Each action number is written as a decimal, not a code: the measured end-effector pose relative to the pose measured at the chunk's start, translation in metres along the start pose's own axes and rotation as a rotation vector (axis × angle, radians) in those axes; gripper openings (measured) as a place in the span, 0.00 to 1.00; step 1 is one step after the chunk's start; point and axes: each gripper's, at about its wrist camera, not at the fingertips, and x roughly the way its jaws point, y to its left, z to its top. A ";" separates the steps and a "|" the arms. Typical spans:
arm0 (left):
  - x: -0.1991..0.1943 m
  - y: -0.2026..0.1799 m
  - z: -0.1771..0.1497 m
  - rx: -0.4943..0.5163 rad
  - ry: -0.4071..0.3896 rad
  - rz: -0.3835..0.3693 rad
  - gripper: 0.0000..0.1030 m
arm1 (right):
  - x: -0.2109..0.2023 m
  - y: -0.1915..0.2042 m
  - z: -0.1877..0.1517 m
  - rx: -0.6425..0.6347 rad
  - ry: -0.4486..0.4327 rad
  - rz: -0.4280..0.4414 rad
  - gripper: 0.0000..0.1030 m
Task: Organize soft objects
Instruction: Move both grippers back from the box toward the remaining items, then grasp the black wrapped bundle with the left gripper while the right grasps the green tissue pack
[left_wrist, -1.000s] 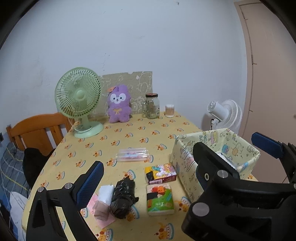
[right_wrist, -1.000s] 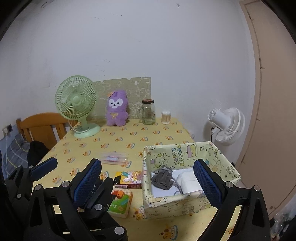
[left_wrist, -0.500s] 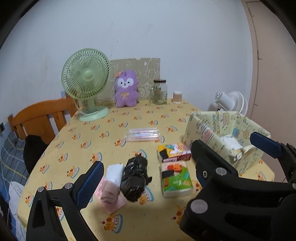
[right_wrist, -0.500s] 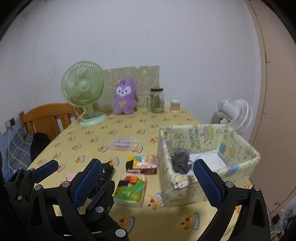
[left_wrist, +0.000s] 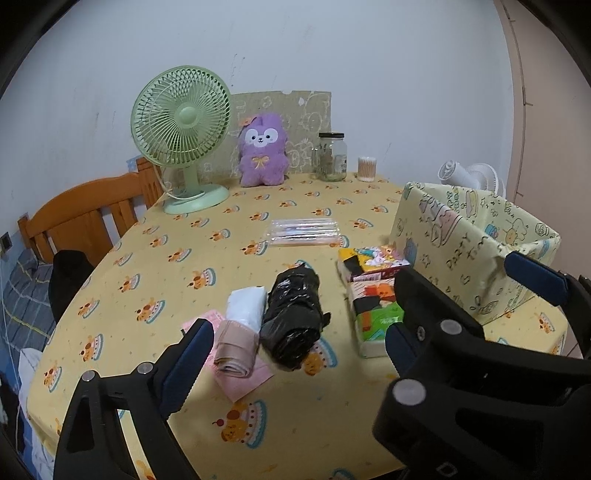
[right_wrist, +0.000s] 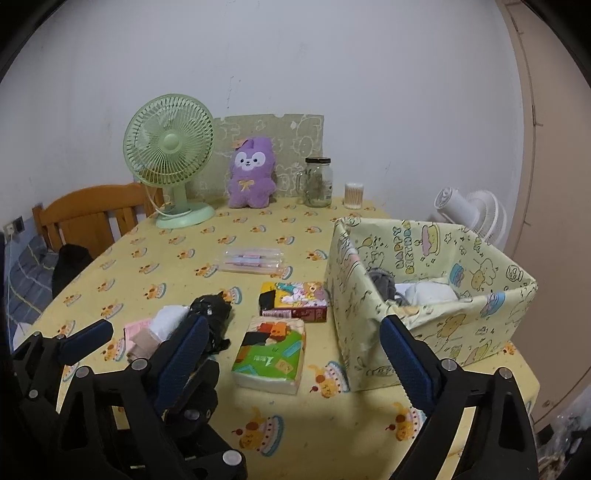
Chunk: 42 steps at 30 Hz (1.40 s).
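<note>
On the yellow tablecloth lie a black plastic-wrapped bundle (left_wrist: 293, 317) (right_wrist: 212, 314), a white and beige rolled cloth (left_wrist: 240, 332) (right_wrist: 159, 328) on a pink sheet, a green tissue pack (left_wrist: 373, 317) (right_wrist: 271, 354) and a colourful box (left_wrist: 373, 262) (right_wrist: 293, 301). A patterned paper box (right_wrist: 428, 332) (left_wrist: 476, 254) at the right holds grey and white cloth (right_wrist: 424, 291). My left gripper (left_wrist: 291, 354) is open and empty above the bundle. My right gripper (right_wrist: 291, 354) is open and empty above the tissue pack, left of the box.
At the back stand a green desk fan (left_wrist: 183, 136), a purple plush (left_wrist: 262, 149), a glass jar (left_wrist: 332, 157) and a cotton-swab cup (left_wrist: 366, 169). A clear pen pack (left_wrist: 304, 230) lies mid-table. A wooden chair (left_wrist: 85, 218) is at the left, a white fan (right_wrist: 469, 214) at the right.
Both grippers have come down and closer to the table's near edge; the objects look larger. Neither has closed or taken anything.
</note>
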 end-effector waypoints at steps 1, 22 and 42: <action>0.000 0.001 -0.001 0.002 0.002 0.004 0.93 | 0.002 0.001 -0.002 0.006 0.016 0.006 0.88; 0.035 0.015 -0.017 0.000 0.101 0.053 0.79 | 0.053 0.021 -0.017 -0.021 0.168 0.016 0.86; 0.037 0.011 -0.014 0.049 0.087 0.104 0.79 | 0.073 0.020 -0.019 0.006 0.224 0.087 0.55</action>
